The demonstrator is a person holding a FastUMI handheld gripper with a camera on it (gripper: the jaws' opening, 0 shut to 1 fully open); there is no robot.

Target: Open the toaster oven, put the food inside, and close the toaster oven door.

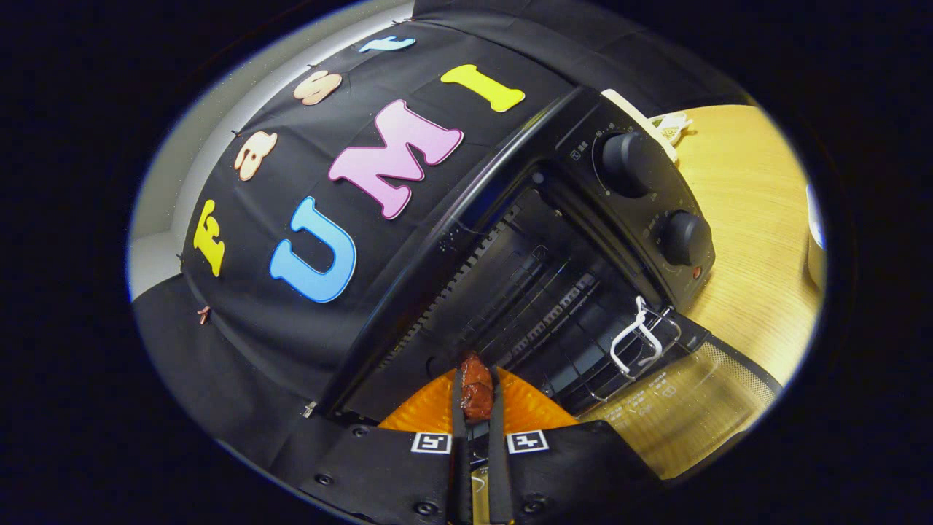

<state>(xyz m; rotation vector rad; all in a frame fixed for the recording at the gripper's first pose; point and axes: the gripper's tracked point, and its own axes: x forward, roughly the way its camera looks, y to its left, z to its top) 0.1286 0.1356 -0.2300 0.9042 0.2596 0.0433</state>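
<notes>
**Food's at the oven mouth, door already down**

The gripper [477, 408] is clamped on the food [477, 386], a small reddish-brown chunk pinched between both fingers, and it's hovering right in front of the toaster oven [554, 240]. The glass door [678, 408] is dropped open, lying flat to the right of the fingers, with the wire rack [576, 343] just beyond the food.

Judging from this, the step is carrying the piece in and setting it on the rack. I'd go in level and low, push well past the front lip, then let go (dropping it at the edge risks it rolling onto the door).

Room looks tight: the cavity's top edge is close above, the white rack handle [634, 339] sticks out on the right, and the knobs [627, 164] sit further right. The wooden table [758, 240] beyond them looks open for backing out.
</notes>
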